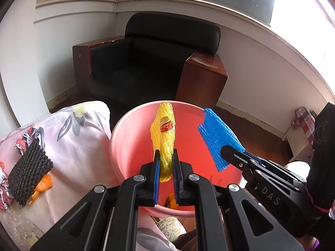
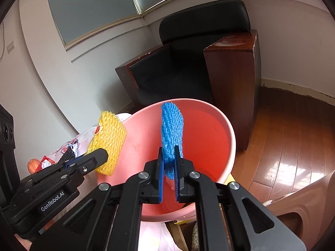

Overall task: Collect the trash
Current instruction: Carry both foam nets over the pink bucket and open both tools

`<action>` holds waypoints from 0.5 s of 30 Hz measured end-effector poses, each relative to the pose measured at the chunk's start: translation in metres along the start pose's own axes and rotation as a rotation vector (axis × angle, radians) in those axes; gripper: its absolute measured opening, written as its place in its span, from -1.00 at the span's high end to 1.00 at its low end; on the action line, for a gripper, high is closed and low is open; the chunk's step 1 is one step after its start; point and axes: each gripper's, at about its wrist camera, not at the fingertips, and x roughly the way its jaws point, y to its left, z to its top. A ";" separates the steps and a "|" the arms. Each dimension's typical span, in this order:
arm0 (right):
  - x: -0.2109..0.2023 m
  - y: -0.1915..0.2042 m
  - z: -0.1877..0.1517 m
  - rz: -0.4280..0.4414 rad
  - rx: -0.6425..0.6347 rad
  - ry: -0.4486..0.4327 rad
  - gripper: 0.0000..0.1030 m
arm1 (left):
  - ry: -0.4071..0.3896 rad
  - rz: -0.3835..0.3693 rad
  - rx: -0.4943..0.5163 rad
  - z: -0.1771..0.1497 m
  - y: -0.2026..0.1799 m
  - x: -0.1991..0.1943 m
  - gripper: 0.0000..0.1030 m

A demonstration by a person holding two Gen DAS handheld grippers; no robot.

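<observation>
Now my left tongs [image 1: 166, 165] pinch yellow net [image 1: 164, 133], right tongs [image 2: 168, 163] pinch blue net [image 2: 172, 129], over the bucket [image 1: 125, 129]; next I should release both.

Both wrist fisheyes sit close above the pink bucket [image 1: 125, 146], looking forward and down along their fingers toward the black armchair [image 1: 159, 62] at 12 o'clock, each catching the other gripper: right gripper [image 1: 225, 153] at 3 o'clock, left gripper [image 2: 100, 156] at 9 o'clock.

I am seeing spongy foam netting [image 1: 164, 133], a smooth plastic pink bucket [image 2: 228, 146], glossy wood flooring [image 2: 293, 146] and a matt leather armchair [image 1: 146, 62].
</observation>
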 end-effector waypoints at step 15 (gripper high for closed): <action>0.021 -0.006 -0.007 0.002 0.039 0.066 0.83 | 0.032 0.043 -0.032 -0.002 0.004 0.014 0.02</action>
